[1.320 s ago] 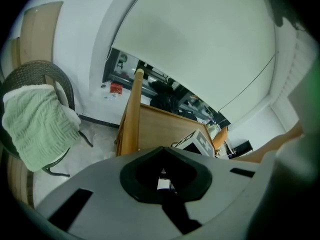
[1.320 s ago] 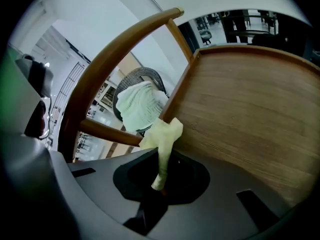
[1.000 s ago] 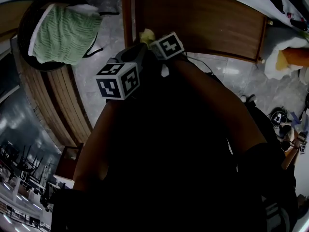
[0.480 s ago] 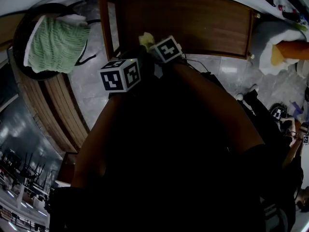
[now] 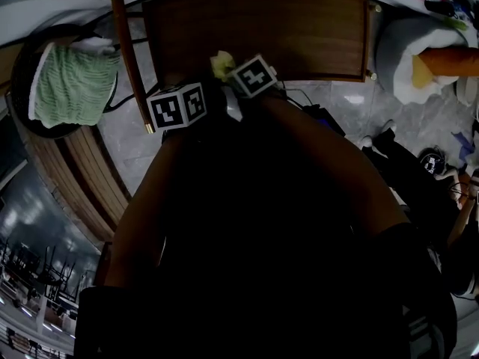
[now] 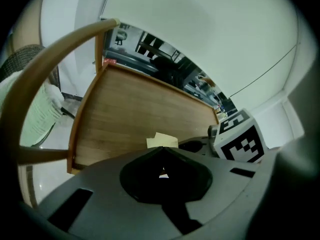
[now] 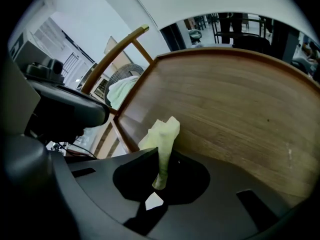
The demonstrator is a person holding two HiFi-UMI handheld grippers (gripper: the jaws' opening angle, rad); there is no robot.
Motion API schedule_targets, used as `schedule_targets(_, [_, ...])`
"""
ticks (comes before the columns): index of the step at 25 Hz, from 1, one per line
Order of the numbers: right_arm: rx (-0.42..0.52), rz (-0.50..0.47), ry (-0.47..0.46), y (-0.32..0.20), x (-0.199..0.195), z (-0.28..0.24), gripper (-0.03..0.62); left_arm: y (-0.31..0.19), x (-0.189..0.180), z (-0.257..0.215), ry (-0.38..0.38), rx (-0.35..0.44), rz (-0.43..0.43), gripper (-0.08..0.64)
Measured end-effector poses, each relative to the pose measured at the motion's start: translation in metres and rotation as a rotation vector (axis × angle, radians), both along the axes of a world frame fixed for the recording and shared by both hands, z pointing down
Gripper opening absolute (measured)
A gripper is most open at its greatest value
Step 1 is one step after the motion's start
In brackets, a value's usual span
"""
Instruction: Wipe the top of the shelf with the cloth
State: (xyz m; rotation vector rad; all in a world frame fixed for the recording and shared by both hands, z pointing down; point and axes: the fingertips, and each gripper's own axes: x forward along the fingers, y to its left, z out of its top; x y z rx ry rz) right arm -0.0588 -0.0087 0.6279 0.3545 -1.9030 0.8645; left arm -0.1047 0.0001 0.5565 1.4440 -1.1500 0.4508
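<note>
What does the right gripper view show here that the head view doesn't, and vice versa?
Only the right gripper view: the right gripper shut on a pinched fold of the pale yellow cloth. Only the head view: a white bundle beyond the shelf's right end. Both: the wooden shelf top, the cloth and a green towel.

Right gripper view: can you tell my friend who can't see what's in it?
The right tool pinches a pale yellow-green cloth, which sticks up between its shut jaws. Behind it lies the brown wooden shelf top.
</note>
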Motion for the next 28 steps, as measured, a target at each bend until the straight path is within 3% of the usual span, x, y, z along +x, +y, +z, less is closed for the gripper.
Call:
schedule_targets(5, [-0.001, 0.018, -0.01, -0.007, 0.03, -0.003, 0.043, -0.004, 0.033, 0.008, 0.025, -0.024, 0.014, 0.011])
schedule_targets(28, [0.085, 0.209, 0.085, -0.057, 0.206, -0.004, 0.043, -0.055, 0.174, 0.011, 0.098, 0.047, 0.205, 0.011])
